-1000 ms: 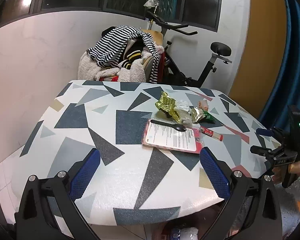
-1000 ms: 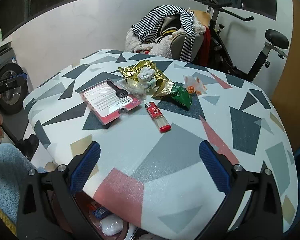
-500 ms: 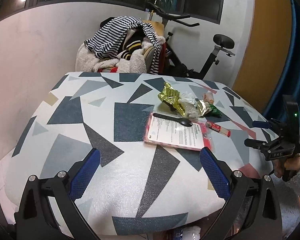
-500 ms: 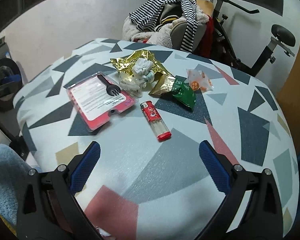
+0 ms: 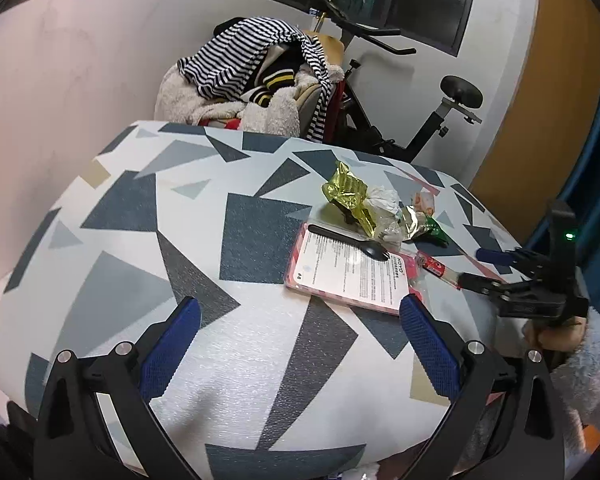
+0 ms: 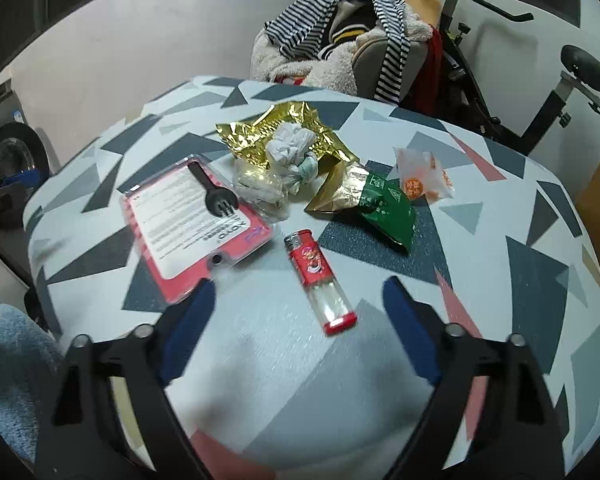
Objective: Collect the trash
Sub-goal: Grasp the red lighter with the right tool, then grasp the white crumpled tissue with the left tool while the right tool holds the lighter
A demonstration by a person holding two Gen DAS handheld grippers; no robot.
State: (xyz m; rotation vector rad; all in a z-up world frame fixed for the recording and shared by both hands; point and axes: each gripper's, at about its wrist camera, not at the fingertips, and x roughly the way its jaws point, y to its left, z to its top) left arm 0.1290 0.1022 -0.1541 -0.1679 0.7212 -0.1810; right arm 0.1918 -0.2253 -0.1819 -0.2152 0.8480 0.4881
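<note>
Trash lies in a cluster on the patterned table (image 6: 380, 360): a gold foil wrapper (image 6: 296, 128), a crumpled white tissue (image 6: 290, 150), a clear plastic bag (image 6: 260, 192), a green packet (image 6: 388, 210), an orange-and-white wrapper (image 6: 420, 180), a red lighter (image 6: 320, 284) and a pink package (image 6: 192, 224) with a black plastic fork (image 6: 214, 194) on it. My right gripper (image 6: 296, 308) is open, just above the lighter's near end. My left gripper (image 5: 300, 344) is open and empty, short of the pink package (image 5: 348, 268). The right gripper also shows in the left wrist view (image 5: 488, 270).
A chair piled with striped and fleece clothes (image 5: 260, 80) stands behind the table, with an exercise bike (image 5: 420, 120) beside it. A washing machine (image 6: 8, 148) is at the left in the right wrist view. Blue curtain (image 5: 592, 160) hangs at the right.
Both grippers have moved forward over the table toward the trash. The right gripper has closed in on the red lighter. Both stay open.
</note>
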